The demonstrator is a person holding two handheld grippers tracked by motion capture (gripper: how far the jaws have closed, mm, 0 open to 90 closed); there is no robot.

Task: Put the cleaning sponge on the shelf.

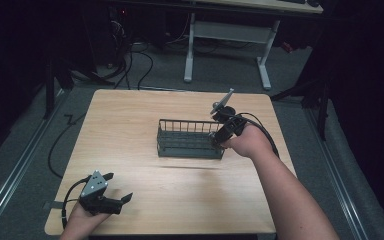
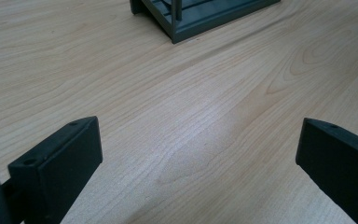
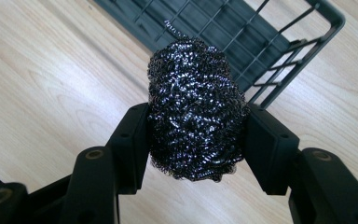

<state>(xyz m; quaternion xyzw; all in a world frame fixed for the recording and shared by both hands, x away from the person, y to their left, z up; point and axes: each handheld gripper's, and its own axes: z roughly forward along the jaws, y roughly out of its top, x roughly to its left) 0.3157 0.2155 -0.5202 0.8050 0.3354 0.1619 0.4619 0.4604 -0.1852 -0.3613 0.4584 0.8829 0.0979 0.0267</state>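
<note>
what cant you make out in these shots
- Wire basket floor: in the high view too small and dark to check; cut off by the top edge in both gripper views.
- Steel wool scourer: in the high view, not discernible at the right gripper.

1. Looks like a lab or recording studio, dim and closed in by black drapes (image 1: 365, 100) on both sides.
2. Lit at the centre only, on a lone light-wood table (image 1: 130, 130) standing on grey carpet (image 1: 215, 75).
3. Flanked by metal floor rails (image 1: 10, 185) running along either side of the table.
4. Strewn with loose black cables (image 1: 130, 60) across the floor behind the table.
5. Backed by a white-legged desk (image 1: 230, 40) at the far wall.
6. Fitted out for test work: cabled hand-held grippers, one (image 1: 117, 197) near the table's front edge, another (image 1: 216, 139) at a dark wire basket (image 1: 185, 145).
</note>
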